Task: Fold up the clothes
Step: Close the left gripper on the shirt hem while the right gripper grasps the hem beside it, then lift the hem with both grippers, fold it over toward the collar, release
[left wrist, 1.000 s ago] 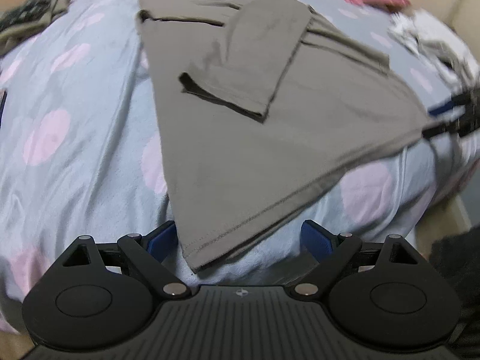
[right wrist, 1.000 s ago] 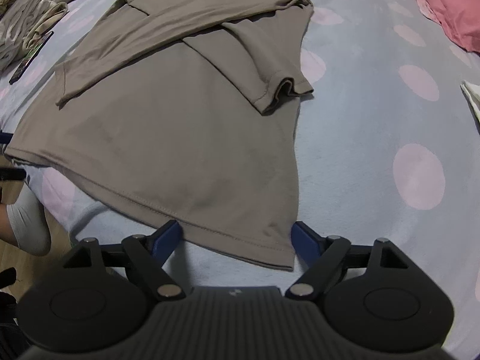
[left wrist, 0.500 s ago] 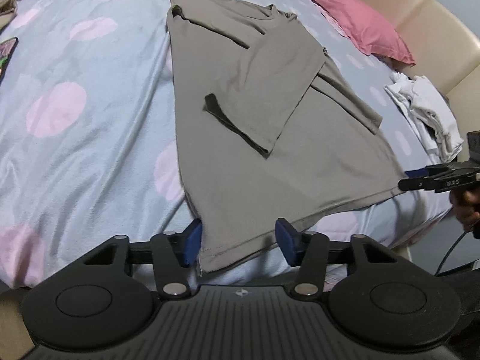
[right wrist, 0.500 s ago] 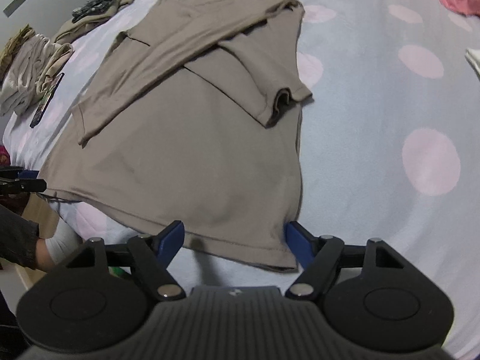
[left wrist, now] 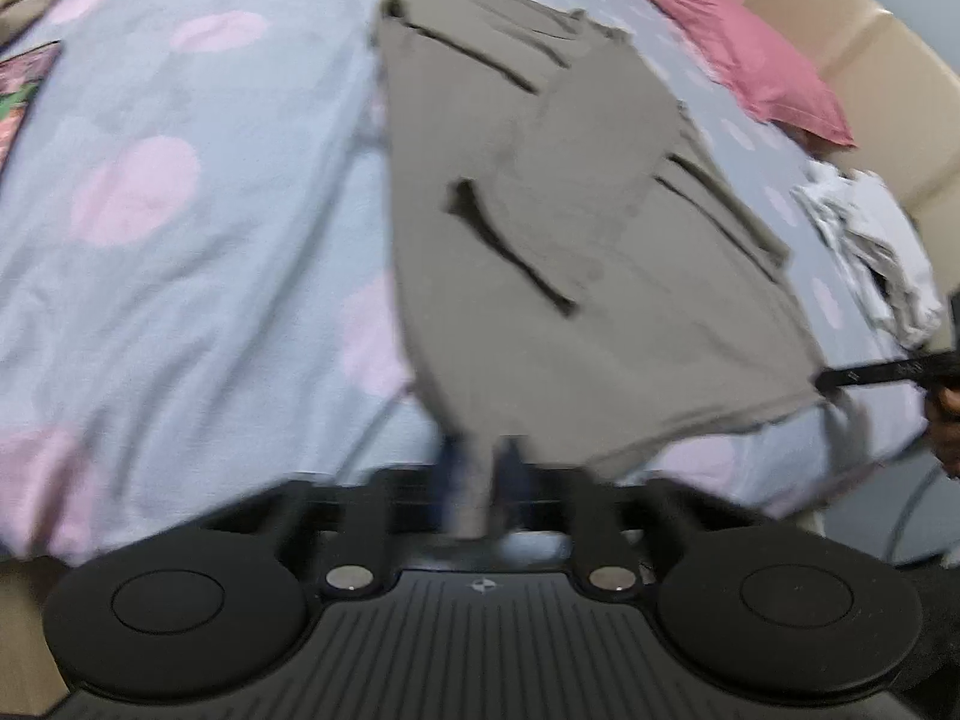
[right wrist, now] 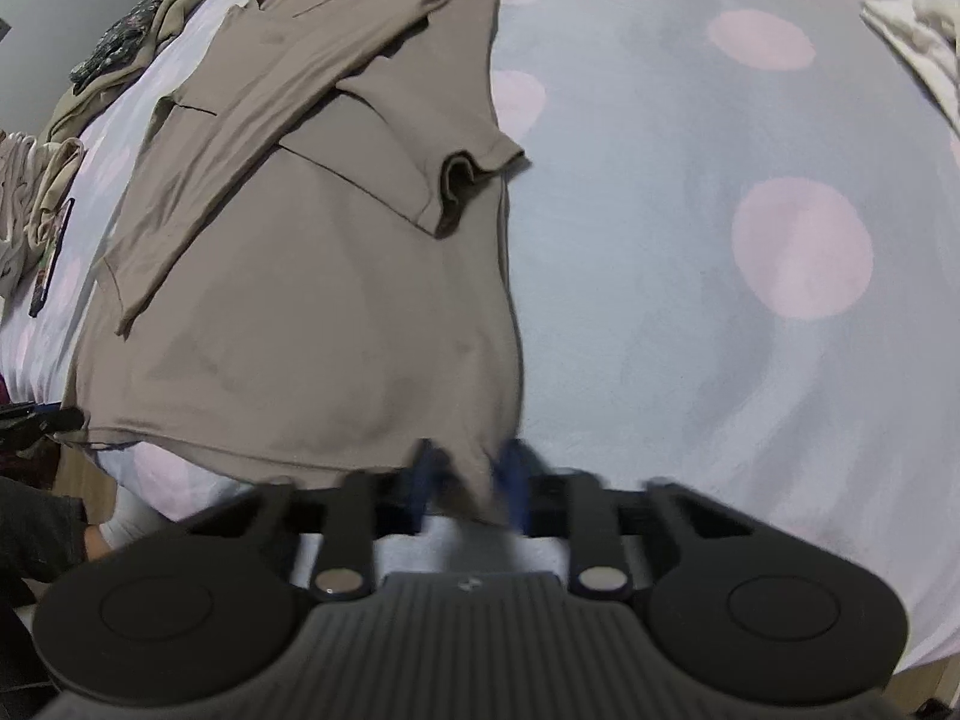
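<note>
A bed sheet [left wrist: 198, 276], pale blue with pink dots, covers the whole surface; a beige padded headboard [left wrist: 840, 54] curves at 2 o'clock behind a pink pillow [left wrist: 756, 66]. Motion blur softens both views. The taupe shirt [left wrist: 576, 300] lies flat at centre, soft knit, sleeves folded inward. The left gripper [left wrist: 480, 468] has just been closing and pinches its hem corner at 6 o'clock. The right gripper [right wrist: 465, 480], also just closing, clamps the opposite hem corner. Crumpled white clothes [left wrist: 870, 246] lie at 3 o'clock.
</note>
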The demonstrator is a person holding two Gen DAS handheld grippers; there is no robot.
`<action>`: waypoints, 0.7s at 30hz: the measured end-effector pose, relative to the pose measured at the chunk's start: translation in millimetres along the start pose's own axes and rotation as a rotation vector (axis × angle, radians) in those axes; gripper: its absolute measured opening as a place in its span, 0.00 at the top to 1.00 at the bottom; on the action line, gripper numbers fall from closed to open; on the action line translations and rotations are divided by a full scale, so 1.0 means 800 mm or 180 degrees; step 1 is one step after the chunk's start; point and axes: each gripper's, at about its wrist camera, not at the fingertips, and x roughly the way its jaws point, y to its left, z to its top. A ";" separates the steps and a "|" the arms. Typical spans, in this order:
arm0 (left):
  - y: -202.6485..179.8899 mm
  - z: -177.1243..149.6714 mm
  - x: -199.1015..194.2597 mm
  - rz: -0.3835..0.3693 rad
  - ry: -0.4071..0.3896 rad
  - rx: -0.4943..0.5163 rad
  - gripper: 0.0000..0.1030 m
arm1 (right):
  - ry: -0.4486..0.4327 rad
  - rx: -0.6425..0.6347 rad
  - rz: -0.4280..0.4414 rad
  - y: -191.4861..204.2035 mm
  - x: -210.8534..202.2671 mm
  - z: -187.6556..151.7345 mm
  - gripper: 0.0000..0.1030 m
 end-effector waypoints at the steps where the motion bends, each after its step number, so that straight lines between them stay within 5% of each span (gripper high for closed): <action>1: 0.004 0.003 -0.005 -0.0063 -0.0006 -0.0055 0.98 | 0.0019 0.0019 0.0053 -0.001 0.000 0.000 0.93; 12: 0.023 0.024 -0.078 -0.0351 -0.0015 0.0047 0.99 | -0.0256 0.0137 0.0563 -0.007 -0.073 -0.002 0.95; 21: 0.024 -0.013 -0.068 -0.0275 0.0371 0.0221 0.99 | 0.0212 -0.0101 0.0634 0.012 -0.058 -0.027 0.96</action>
